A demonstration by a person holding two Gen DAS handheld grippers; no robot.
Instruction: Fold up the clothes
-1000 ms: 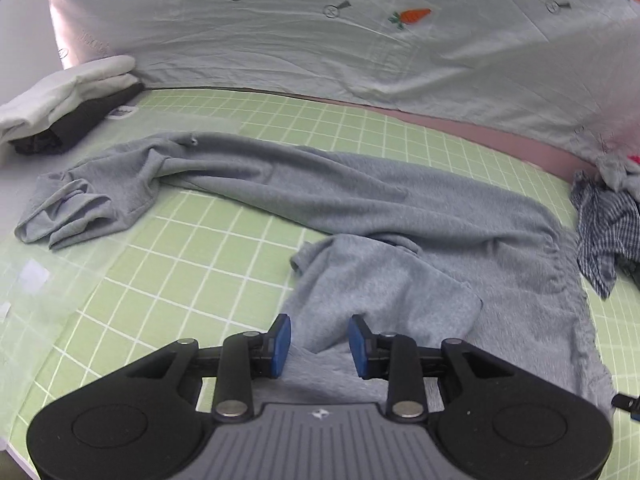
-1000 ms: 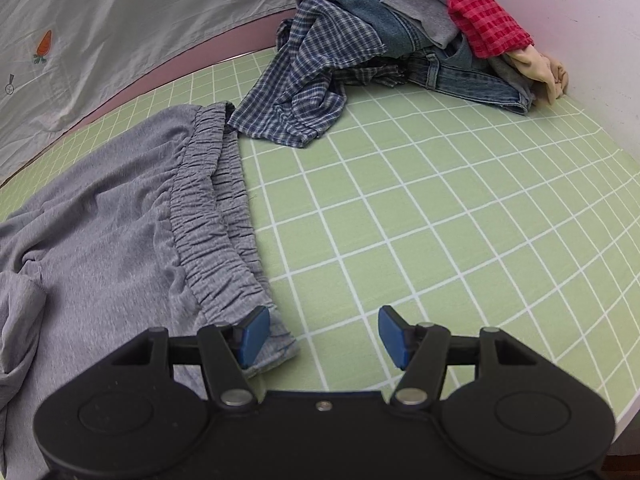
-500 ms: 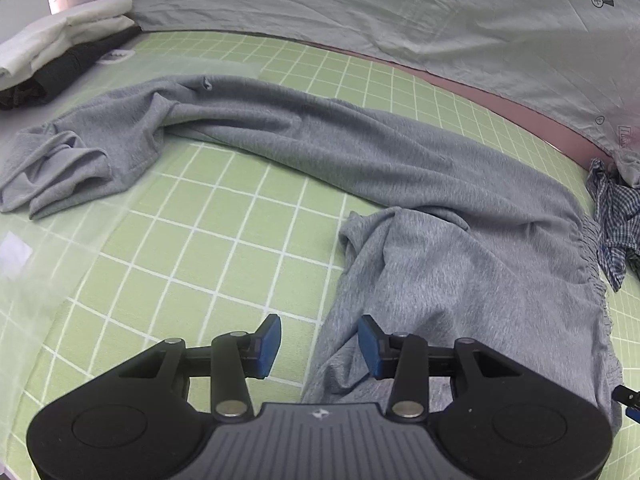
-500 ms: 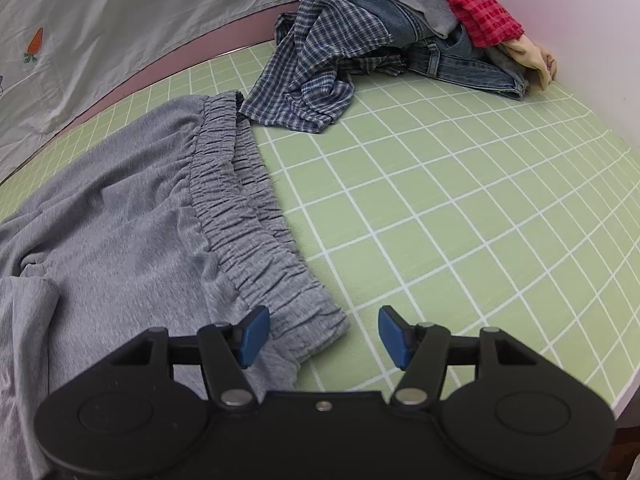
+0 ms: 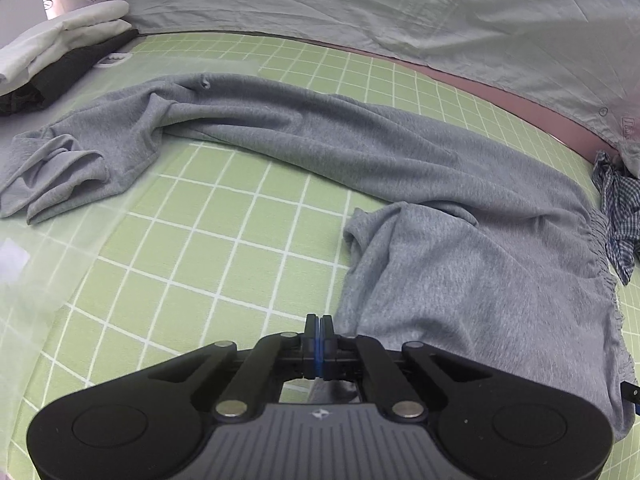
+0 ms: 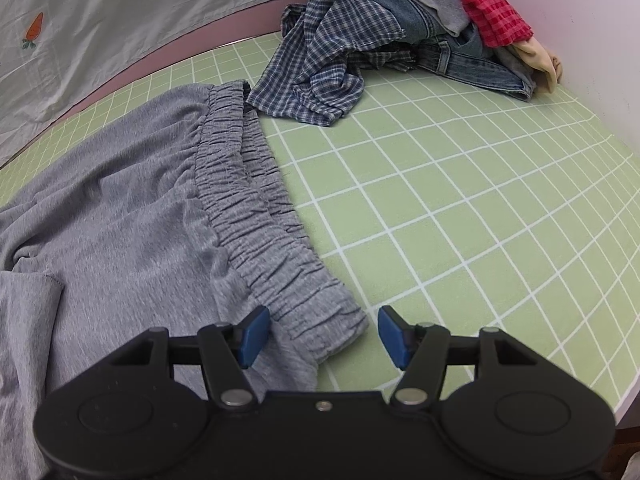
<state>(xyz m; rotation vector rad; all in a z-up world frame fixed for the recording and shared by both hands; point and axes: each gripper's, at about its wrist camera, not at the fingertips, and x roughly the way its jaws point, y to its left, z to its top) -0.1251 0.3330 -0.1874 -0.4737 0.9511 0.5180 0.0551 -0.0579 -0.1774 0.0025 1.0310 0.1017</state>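
Grey sweatpants [image 5: 400,160] lie spread on the green grid mat [image 5: 224,232]. One leg stretches to the far left, the other is folded back toward me. My left gripper [image 5: 319,334] is shut at the near left edge of the folded leg; whether cloth is between the pads is hidden. In the right wrist view the elastic waistband [image 6: 256,200] runs toward me. My right gripper [image 6: 320,334] is open, its jaws on either side of the waistband's near corner [image 6: 332,320].
A pile of unfolded clothes [image 6: 400,32] with a plaid shirt [image 6: 320,72], jeans and a red garment sits at the far right by the wall. Folded white and dark clothes [image 5: 60,52] lie far left. A grey sheet [image 5: 320,0] hangs behind.
My left gripper has closed from open at the folded leg's edge. My right gripper stayed open and moved forward, so the waistband corner now lies between its jaws.
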